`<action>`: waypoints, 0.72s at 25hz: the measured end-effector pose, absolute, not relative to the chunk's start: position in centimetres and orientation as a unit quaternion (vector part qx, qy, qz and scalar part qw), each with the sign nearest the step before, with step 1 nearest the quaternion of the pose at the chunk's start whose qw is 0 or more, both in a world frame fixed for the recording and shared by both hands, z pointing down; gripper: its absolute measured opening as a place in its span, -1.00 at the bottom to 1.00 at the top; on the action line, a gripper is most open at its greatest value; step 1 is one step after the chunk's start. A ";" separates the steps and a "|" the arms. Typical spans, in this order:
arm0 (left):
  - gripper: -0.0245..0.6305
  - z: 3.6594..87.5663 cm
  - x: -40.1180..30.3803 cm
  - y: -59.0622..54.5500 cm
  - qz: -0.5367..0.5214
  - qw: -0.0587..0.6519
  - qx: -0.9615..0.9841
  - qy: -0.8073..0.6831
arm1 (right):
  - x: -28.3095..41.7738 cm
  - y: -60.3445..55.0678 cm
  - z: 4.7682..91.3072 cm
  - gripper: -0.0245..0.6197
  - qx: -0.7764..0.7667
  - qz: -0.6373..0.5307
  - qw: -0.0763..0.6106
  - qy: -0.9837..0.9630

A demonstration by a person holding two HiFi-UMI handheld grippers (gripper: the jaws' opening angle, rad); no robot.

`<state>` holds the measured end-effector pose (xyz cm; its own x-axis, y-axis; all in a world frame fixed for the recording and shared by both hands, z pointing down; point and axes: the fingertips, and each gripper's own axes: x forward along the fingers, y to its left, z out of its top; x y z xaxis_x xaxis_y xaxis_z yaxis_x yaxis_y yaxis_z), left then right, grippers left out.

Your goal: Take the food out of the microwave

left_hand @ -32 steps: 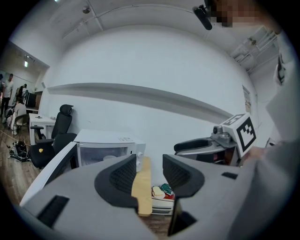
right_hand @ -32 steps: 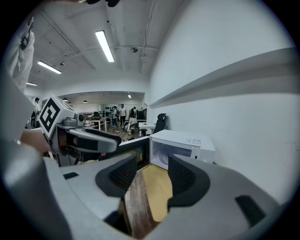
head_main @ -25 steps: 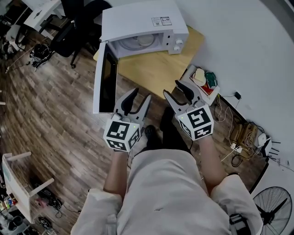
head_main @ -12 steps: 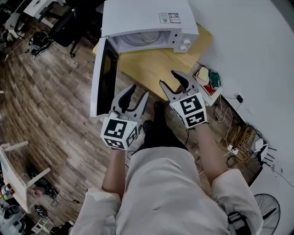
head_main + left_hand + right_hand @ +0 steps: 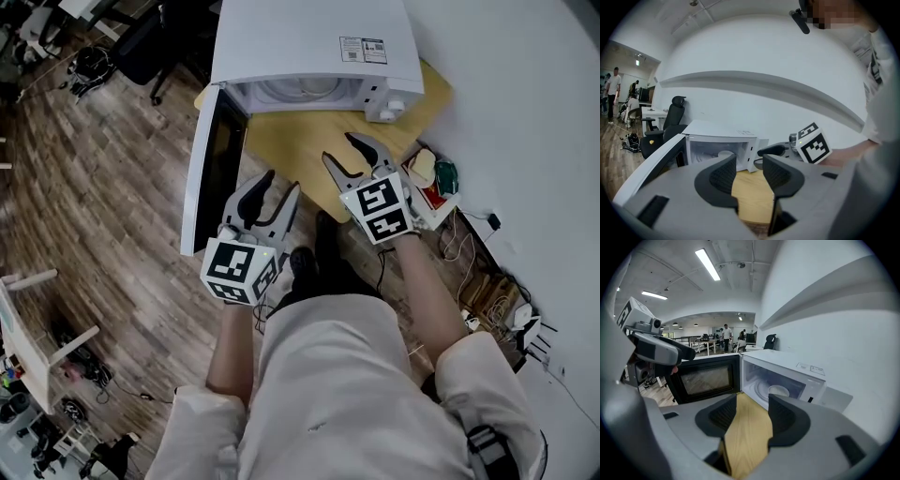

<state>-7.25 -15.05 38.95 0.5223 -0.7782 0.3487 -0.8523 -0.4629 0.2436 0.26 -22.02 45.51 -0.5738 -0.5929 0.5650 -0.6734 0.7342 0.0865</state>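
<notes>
figure: head view and both tool views, person standing before an open microwave (image 5: 309,42).

against the frames one second and half a second earlier, both tools have travelled forward. the right tool (image 5: 347,157) now hangs over the near part of the wooden worktop (image 5: 291,150), close to the microwave's front right corner. the left tool (image 5: 277,194) sits just beside the free edge of the swung-out door (image 5: 214,178), above the wooden floor (image 5: 112,187). the microwave has grown in the head view and slid toward the top edge. the jaws of each tool remain apart with nothing held; through each gap only the worktop shows. the door stays open, swung to the left.

the food is inside the cavity: a pale round dish (image 5: 778,391) on the turntable, seen most clearly from the right tool view and smaller from the left tool view. what lies in the dish cannot be made out.

in the head view the microwave's top covers nearly the whole cavity. only a front strip of the turntable (image 5: 292,91) shows there, and the dish cannot be told apart from it. the rear of the casing is cut off by the frame's top edge. a box of small items (image 5: 429,176) beside the worktop is too small to identify.
</notes>
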 end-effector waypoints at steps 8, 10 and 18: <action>-0.40 40.2 -7.1 -18.3 0.096 0.206 0.835 -0.502 | -0.1 -27.2 49.2 -0.30 0.338 0.025 0.334 -0.880; -0.40 40.6 -6.9 -18.8 0.096 0.208 0.832 -0.505 | -0.4 -28.0 50.0 -0.30 0.331 0.021 0.339 -0.880; -0.40 42.8 -6.1 -20.3 0.100 0.222 0.819 -0.520 | -0.5 -31.7 53.3 -0.29 0.325 -0.024 0.368 -0.871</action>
